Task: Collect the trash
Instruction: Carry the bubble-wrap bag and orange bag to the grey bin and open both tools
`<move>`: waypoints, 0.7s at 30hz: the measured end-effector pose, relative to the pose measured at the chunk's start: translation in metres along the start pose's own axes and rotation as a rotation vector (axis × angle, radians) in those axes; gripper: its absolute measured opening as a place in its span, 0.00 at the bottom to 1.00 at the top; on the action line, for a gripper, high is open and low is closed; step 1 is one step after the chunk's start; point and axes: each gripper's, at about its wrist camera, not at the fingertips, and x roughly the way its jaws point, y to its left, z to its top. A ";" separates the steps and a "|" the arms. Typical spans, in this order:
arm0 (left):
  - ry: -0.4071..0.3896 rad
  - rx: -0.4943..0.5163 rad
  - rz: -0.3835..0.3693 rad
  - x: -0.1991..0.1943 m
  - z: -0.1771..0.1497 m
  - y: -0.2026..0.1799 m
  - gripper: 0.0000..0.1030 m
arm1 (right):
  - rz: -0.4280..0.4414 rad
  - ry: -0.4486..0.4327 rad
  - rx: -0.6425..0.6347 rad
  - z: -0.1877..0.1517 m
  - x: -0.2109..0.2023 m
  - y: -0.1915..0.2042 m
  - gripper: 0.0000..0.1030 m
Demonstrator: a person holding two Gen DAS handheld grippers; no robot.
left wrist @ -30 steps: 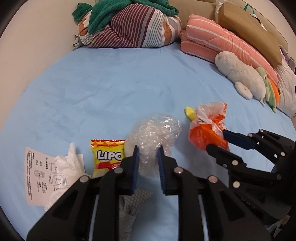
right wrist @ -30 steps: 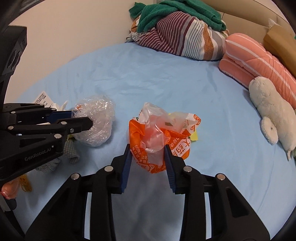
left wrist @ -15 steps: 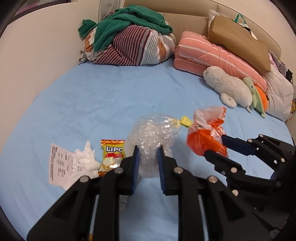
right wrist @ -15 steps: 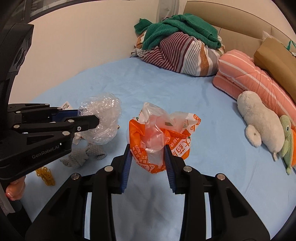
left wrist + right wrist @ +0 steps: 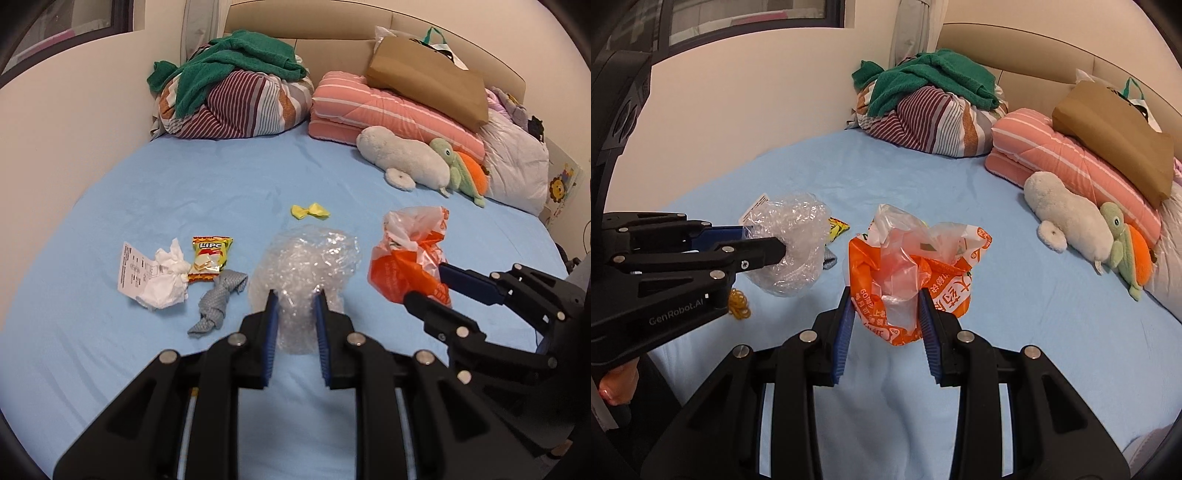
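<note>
A ball of bubble wrap (image 5: pixel 306 266) is pinched between the jaws of the left gripper (image 5: pixel 295 325) and is held up above the blue bed (image 5: pixel 221 177), and an orange plastic bag (image 5: pixel 912 273) is pinched the same way by the right gripper (image 5: pixel 886 325). More trash is left on the sheet near the bed's left edge: a printed paper (image 5: pixel 131 269), a crumpled tissue (image 5: pixel 166 280), a yellow snack packet (image 5: pixel 210 256) and a grey knotted rag (image 5: pixel 221 299). A small yellow wrapper (image 5: pixel 310 211) is seen near the middle of the bed.
</note>
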 end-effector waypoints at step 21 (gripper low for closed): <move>-0.061 0.097 -0.053 -0.117 -0.042 -0.059 0.19 | -0.052 -0.071 0.076 -0.053 -0.160 -0.009 0.32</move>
